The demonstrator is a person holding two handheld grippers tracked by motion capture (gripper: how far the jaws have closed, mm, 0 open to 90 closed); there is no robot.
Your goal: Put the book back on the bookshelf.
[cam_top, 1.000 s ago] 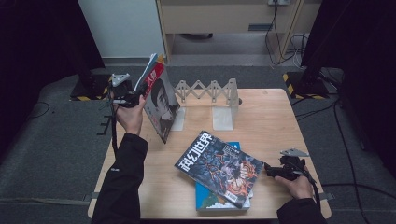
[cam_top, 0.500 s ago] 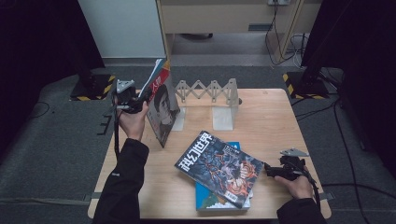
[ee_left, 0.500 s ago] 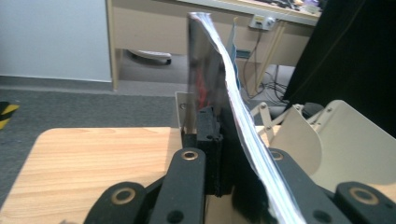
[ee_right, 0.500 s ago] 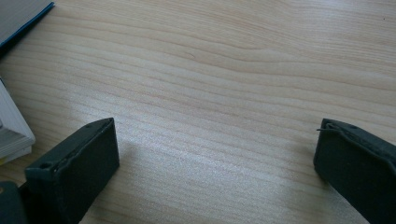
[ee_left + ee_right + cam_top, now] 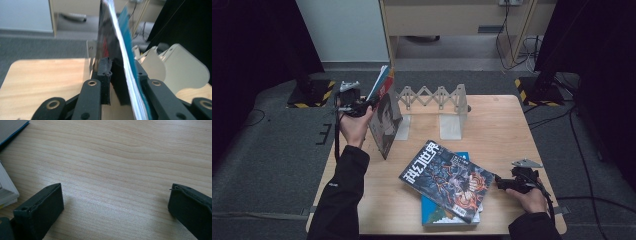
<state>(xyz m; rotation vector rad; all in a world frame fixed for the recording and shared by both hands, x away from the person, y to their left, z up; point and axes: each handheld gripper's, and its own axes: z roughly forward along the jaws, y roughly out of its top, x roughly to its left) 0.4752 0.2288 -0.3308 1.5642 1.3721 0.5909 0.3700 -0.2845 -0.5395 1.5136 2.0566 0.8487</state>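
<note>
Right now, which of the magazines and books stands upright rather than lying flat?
The magazine with a face on its cover, standing at the rack's left end between the left tool's jaws. The dark comic-cover magazine and blue book lie flat.

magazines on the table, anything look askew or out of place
Yes. The upright magazines at the left end of the bookend rack lean instead of standing straight, with the left gripper around their top edge, its jaws just opening. The sci-fi magazine lies crooked on a blue book.

Wooden table (image 5: 497, 125), white expandable book rack (image 5: 434, 102) at 12 o'clock, 2 stacked books, comic-cover book (image 5: 447, 180) atop blue book (image 5: 432, 215), at 6 o'clock
</note>
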